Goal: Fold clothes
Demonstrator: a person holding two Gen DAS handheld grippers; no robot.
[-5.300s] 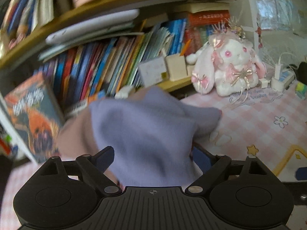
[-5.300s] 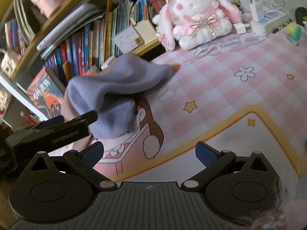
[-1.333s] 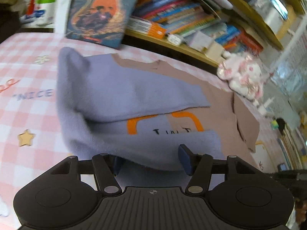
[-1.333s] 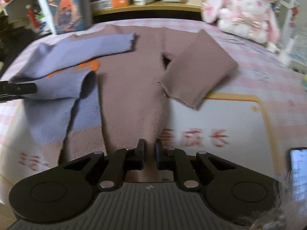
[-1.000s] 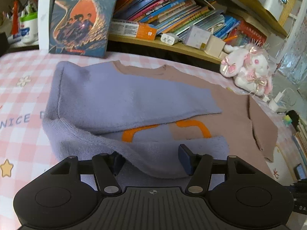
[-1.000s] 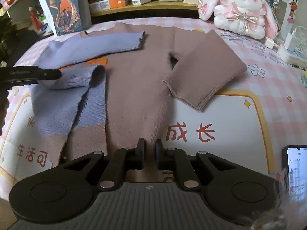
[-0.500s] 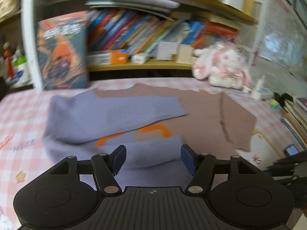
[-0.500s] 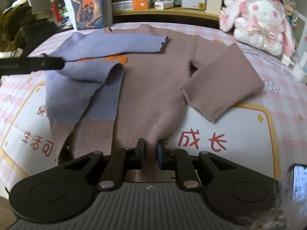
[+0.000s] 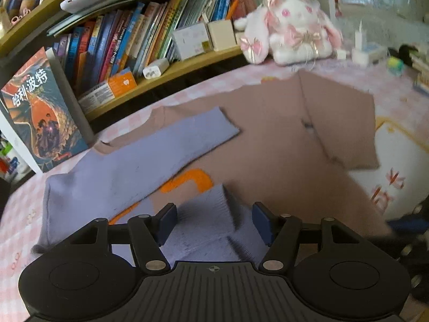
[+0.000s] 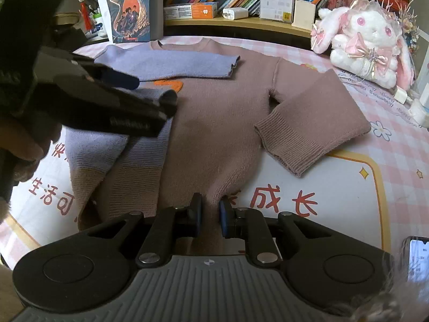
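A mauve-brown and lilac sweater [image 10: 222, 112] lies flat on the table, also in the left wrist view [image 9: 281, 145]. Its lilac sleeve [image 10: 171, 64] is folded across the chest; the brown sleeve [image 10: 313, 131] lies bent at the right. The lilac left side [image 9: 206, 225] is folded inward. My left gripper [image 9: 213, 218] is open just above that folded lilac edge; it shows in the right wrist view [image 10: 150, 94] too. My right gripper [image 10: 210, 216] is shut on the sweater's bottom hem.
A bookshelf [image 10: 241, 21] with books runs along the back. A standing book [image 10: 131, 5] is at the back left, a plush rabbit [image 10: 364, 43] at the back right. A phone [image 10: 418, 257] lies at the near right. A printed mat [image 10: 335, 201] covers the table.
My left gripper has opened wider and let go of the lilac side, which now lies folded inward. It has swung right over the sweater. My right gripper stays shut on the hem.
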